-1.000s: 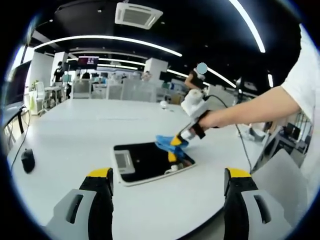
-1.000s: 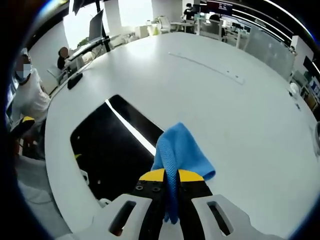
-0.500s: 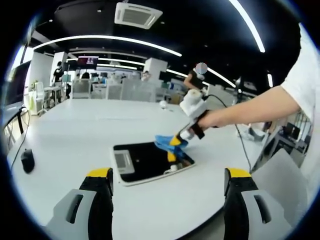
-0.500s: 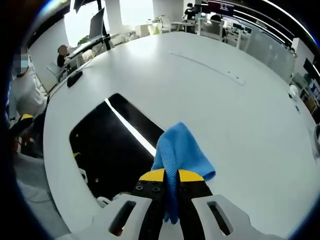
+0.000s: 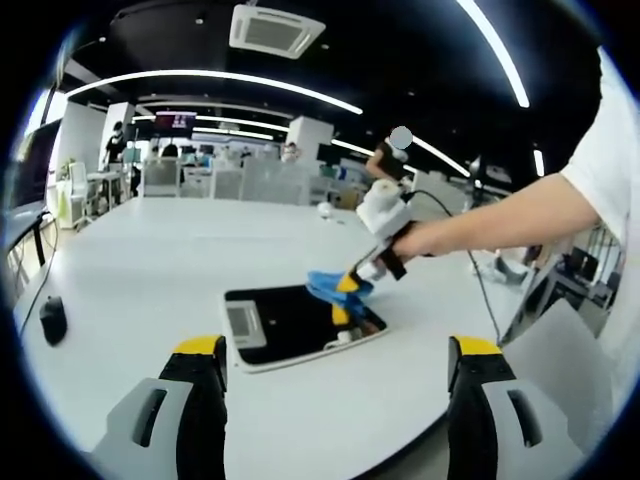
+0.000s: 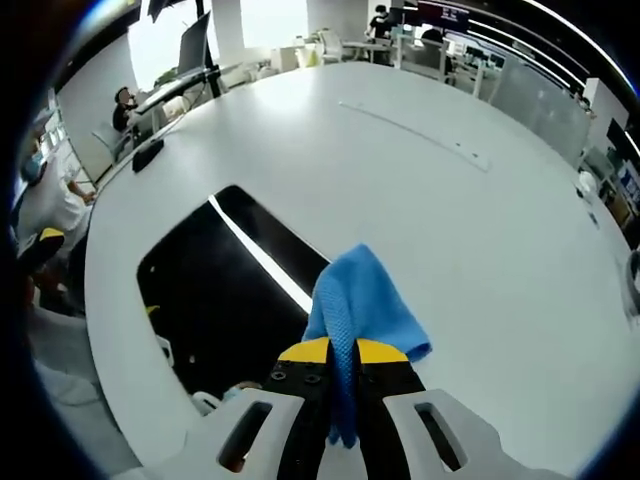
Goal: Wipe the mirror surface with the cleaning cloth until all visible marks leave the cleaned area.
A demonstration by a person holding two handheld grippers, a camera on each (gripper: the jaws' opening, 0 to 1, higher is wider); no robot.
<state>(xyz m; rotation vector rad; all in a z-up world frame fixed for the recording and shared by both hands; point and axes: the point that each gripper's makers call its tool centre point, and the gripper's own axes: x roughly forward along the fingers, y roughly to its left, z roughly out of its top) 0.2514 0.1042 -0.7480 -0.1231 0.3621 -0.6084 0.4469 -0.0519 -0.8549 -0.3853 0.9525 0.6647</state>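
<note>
A broad white tabletop (image 5: 130, 270) is seen carrying the flat mirror (image 5: 290, 322), which lies near its front edge and reflects dark ceiling. The blue cleaning cloth (image 6: 362, 300) is held pinched in the closed right claw (image 6: 342, 352), its free end resting at the mirror's far edge. The left claw (image 5: 335, 375) is held wide apart above the tabletop, gripping nothing. A dark mouse (image 5: 52, 319) lies well apart.
</note>
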